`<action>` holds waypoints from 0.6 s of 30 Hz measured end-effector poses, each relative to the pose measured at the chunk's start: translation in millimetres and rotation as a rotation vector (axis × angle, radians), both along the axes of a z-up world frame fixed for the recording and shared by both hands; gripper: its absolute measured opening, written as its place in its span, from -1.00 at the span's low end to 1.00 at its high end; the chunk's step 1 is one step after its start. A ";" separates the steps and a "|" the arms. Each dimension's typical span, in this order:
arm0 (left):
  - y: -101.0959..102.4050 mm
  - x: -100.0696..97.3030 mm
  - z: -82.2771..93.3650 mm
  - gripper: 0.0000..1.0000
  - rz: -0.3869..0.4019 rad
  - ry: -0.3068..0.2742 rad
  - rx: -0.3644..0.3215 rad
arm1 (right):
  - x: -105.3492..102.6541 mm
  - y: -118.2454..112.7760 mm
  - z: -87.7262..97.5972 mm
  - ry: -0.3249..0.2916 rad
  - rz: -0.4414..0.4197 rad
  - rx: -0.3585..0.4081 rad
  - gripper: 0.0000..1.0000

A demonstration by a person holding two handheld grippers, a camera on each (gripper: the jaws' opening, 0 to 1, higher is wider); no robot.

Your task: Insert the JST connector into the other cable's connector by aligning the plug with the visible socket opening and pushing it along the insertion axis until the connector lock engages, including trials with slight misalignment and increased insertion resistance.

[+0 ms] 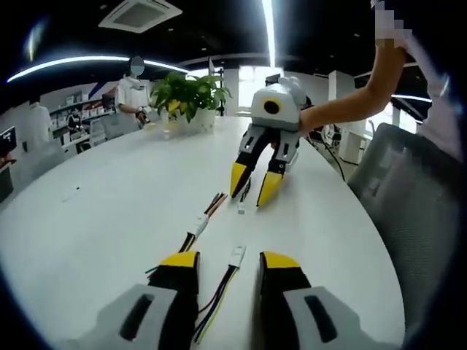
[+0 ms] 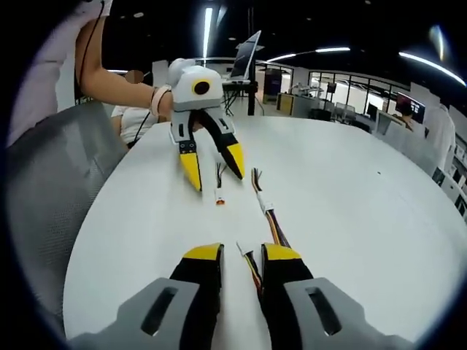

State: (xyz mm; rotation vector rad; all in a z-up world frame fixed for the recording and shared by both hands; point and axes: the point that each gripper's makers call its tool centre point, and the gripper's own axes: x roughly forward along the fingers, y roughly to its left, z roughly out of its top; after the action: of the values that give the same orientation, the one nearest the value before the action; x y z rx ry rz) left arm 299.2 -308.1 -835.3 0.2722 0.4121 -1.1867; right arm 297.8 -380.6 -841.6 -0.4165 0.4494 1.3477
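Big glossy white oval tabletop (image 1: 109,219) in an open-plan office, leafy potted plant (image 1: 188,95) at its far edge. Both wired JST cables lie mid-table: one (image 1: 232,266) between the open left gripper (image 1: 228,266), the other (image 2: 252,266) between the open right gripper (image 2: 243,255).

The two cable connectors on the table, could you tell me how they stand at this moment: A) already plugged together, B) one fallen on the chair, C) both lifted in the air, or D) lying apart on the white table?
D: the nearer connector lies between the left tongs, and the farther connector lies apart below the right tongs.
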 end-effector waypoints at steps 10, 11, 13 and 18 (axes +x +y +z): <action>-0.9 -2.0 -9.6 -0.47 0.007 0.026 0.001 | 4.2 -2.6 -4.6 -0.002 -0.003 -0.008 -0.67; -1.9 -1.6 -8.9 -0.48 0.011 0.029 -0.008 | 4.3 -2.8 -5.0 -0.003 -0.002 -0.009 -0.67; -3.1 -1.2 -7.5 -0.50 0.010 0.028 -0.019 | 3.4 -2.3 -5.9 -0.002 0.003 -0.010 -0.69; -4.7 -0.3 -9.1 -0.52 0.004 0.029 -0.018 | 0.9 -0.1 -7.1 -0.006 0.011 -0.011 -0.78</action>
State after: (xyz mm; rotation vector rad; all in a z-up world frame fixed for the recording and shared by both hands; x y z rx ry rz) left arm 298.9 -312.8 -844.4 0.2386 0.4267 -1.1908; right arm 298.7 -380.7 -848.6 -0.4332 0.4502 1.3547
